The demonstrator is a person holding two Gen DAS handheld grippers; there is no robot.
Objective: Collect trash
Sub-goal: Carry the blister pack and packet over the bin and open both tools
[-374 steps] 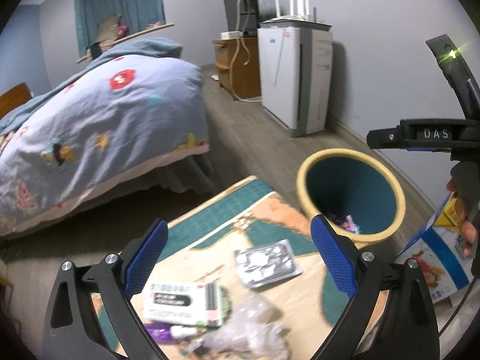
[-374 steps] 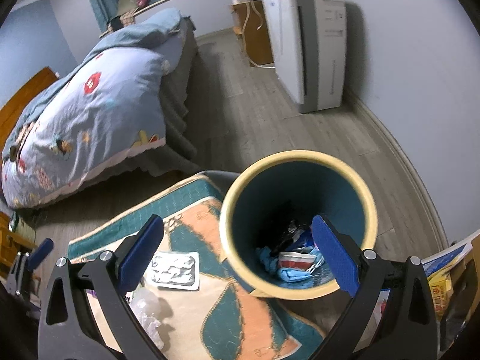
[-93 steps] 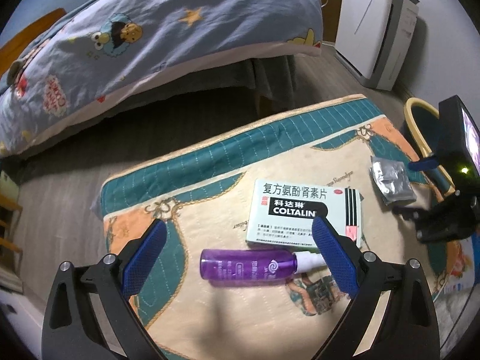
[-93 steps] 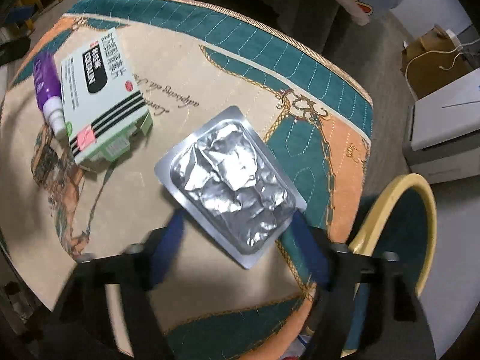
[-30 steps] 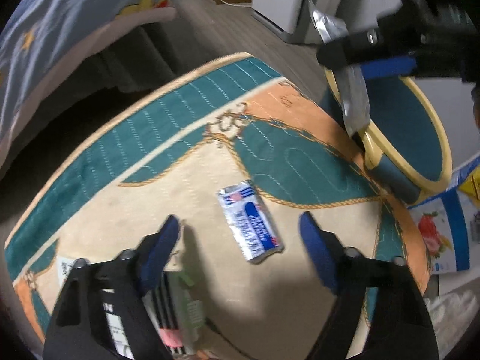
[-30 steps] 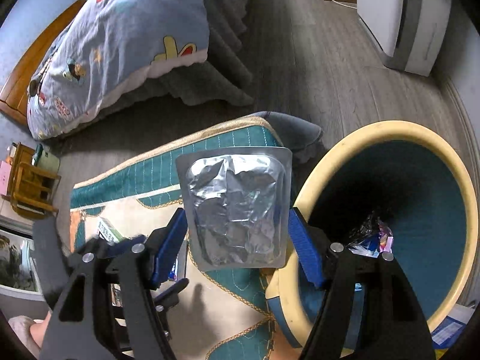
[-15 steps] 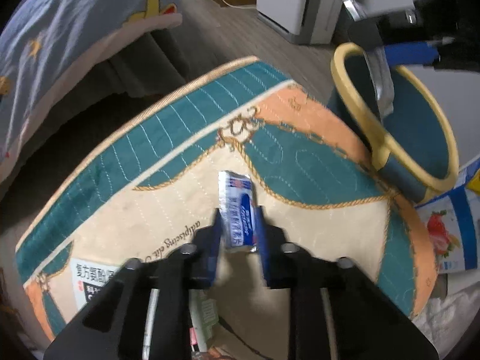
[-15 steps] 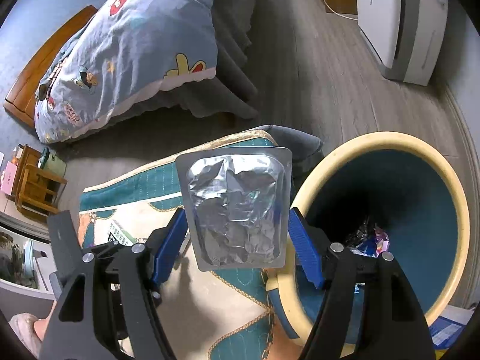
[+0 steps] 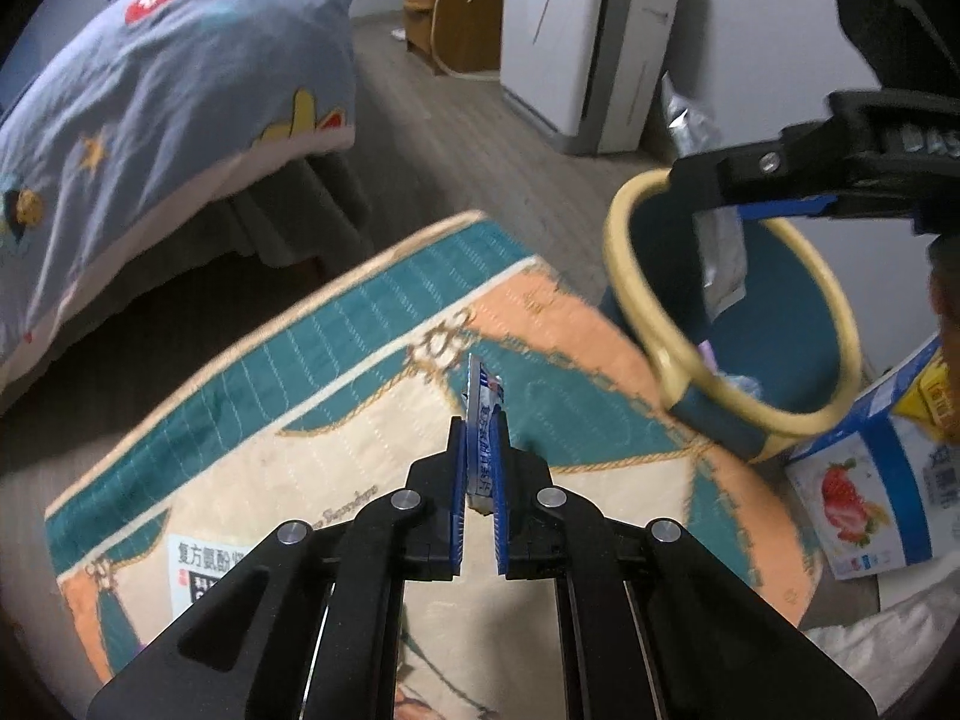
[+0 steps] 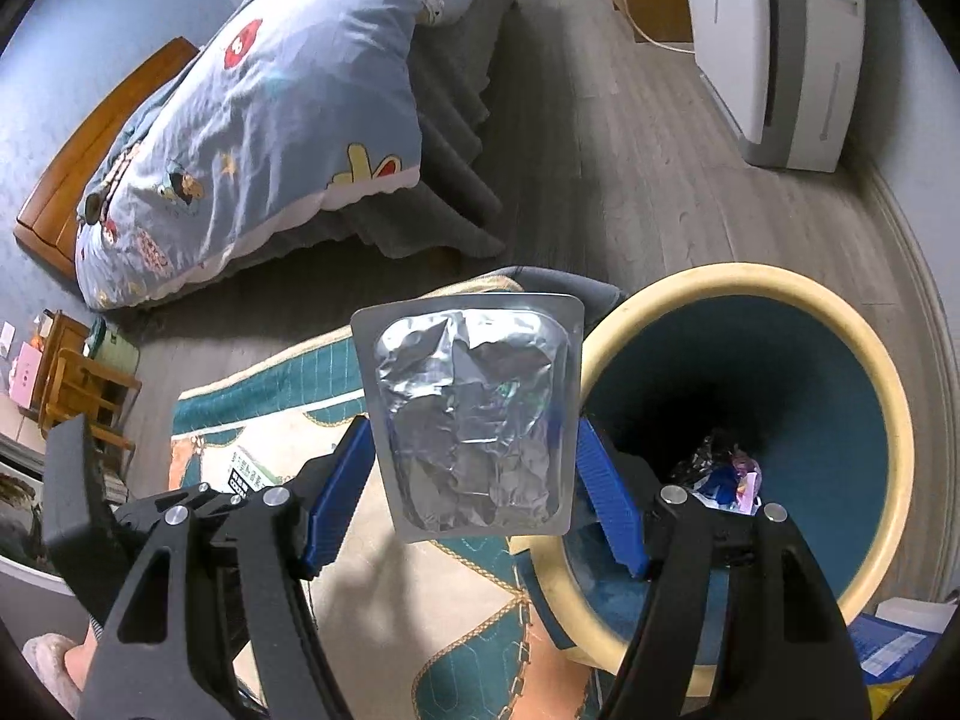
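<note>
I am at the drop-off step. The big bin (image 10: 744, 420) stands beside the bench (image 9: 372, 420). My right gripper (image 10: 474, 498) is clamped on the foil tray (image 10: 471, 420), flat face to me, at the rim; next I move it over and let go. My left gripper (image 9: 480, 468) just closed on the small packet (image 9: 483, 414), long side pointing up and away.
</note>
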